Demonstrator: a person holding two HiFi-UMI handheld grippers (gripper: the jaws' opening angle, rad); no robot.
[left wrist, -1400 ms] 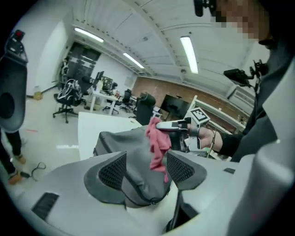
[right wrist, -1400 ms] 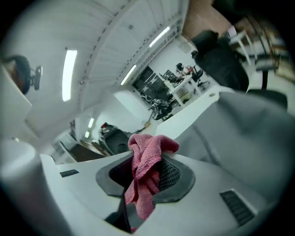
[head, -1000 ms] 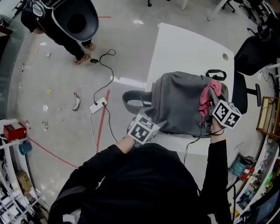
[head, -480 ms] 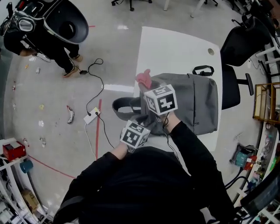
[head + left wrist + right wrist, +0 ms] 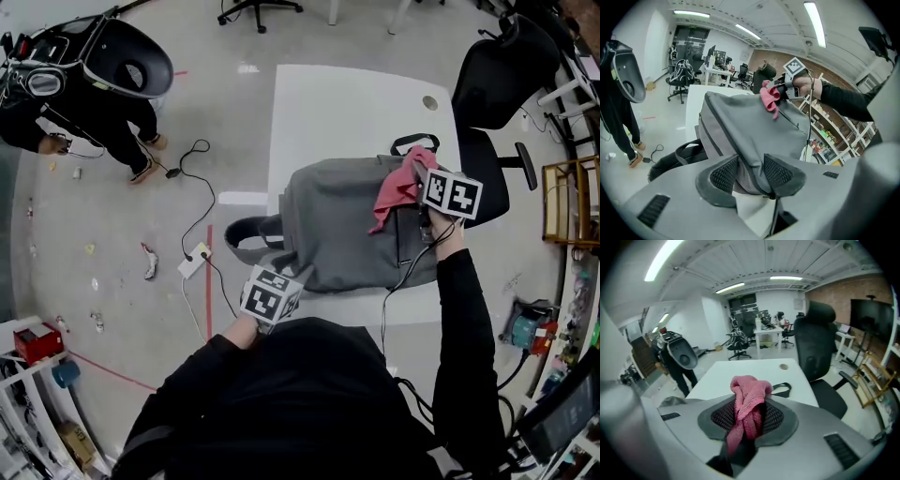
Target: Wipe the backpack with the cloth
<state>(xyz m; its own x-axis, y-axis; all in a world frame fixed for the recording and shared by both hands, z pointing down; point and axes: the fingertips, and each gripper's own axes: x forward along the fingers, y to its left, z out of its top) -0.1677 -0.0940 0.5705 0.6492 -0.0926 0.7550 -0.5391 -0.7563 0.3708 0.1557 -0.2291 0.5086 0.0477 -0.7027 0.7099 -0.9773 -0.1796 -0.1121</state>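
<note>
1. Left tongs (image 5: 750, 174) are pinching the near edge of the bag (image 5: 754, 126), jaws half closed on its fabric
2. Right tongs (image 5: 747, 420) are clamping the cloth (image 5: 749, 392), jaws narrow
3. The bag is lying on the table (image 5: 356, 94), reaching from the left tongs to beneath the right tongs, where the cloth is hanging over its far end

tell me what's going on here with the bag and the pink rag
A person with a gripper in each hand is working on a grey backpack that lies on a white table. The left gripper pinches the backpack's near edge, seemingly to steady it. The right gripper is shut on a pink cloth, held at the backpack's far right end, by the black handle.
</note>
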